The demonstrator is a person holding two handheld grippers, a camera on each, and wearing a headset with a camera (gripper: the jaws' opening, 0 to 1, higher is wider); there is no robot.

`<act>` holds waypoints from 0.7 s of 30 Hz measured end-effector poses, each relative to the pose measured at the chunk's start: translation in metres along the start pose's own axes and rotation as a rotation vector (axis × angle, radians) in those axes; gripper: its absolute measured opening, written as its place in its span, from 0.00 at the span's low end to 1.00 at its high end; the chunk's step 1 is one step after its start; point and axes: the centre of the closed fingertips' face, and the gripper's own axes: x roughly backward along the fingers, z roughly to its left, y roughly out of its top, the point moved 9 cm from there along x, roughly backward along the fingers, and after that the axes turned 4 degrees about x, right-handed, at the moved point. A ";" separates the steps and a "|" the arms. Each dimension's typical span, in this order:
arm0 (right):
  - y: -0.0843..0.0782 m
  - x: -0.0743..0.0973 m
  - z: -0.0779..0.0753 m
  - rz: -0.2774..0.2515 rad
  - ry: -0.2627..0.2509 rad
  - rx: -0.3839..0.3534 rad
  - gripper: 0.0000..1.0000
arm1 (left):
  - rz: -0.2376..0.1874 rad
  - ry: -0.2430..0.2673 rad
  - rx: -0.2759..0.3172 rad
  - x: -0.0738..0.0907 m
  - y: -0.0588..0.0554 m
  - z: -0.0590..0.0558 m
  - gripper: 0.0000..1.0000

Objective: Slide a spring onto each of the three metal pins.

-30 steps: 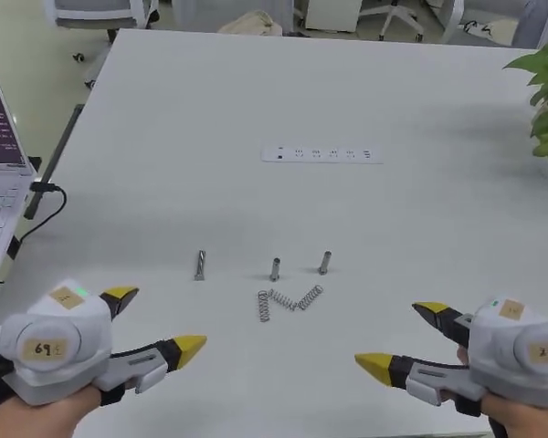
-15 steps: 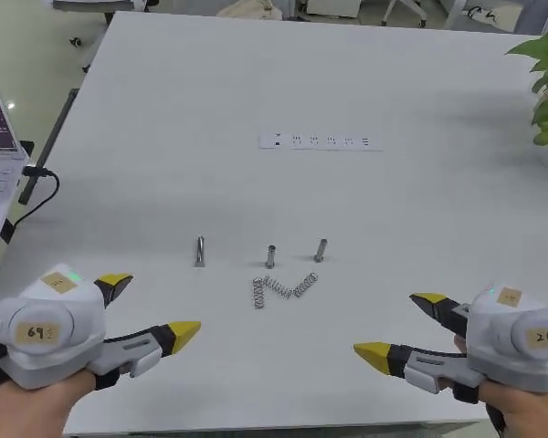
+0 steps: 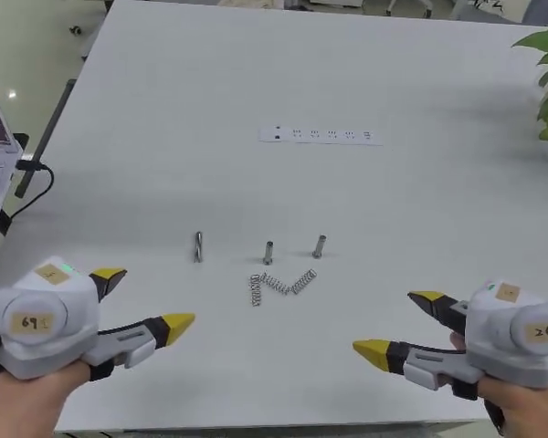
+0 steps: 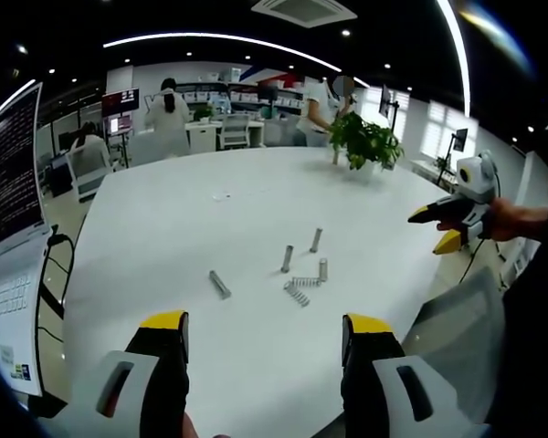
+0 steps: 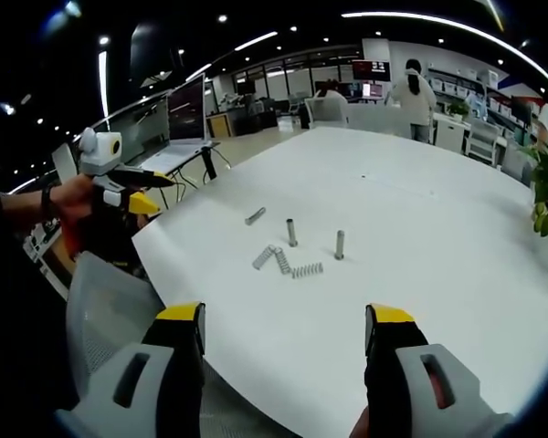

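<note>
white tabletop (image 3: 438,210) lies open left and right of three small coiled metal springs (image 3: 279,285); there left gripper (image 3: 146,297) and right gripper (image 3: 397,324) hover level, nearer the front edge, jaws wide.

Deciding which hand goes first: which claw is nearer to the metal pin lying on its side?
Left. The left claw sits just left of the lying pin and closer to the person; the right claw is far off to the pin's right, beyond the springs.
</note>
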 end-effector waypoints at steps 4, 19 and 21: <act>0.000 -0.002 -0.002 -0.004 0.000 -0.001 0.70 | 0.001 -0.006 0.001 -0.005 0.004 0.004 0.65; -0.001 -0.008 -0.002 0.000 0.013 -0.017 0.70 | 0.011 0.004 -0.013 -0.015 0.012 0.016 0.64; -0.001 -0.008 -0.003 0.000 0.014 -0.016 0.70 | 0.010 0.000 -0.017 -0.017 0.014 0.019 0.65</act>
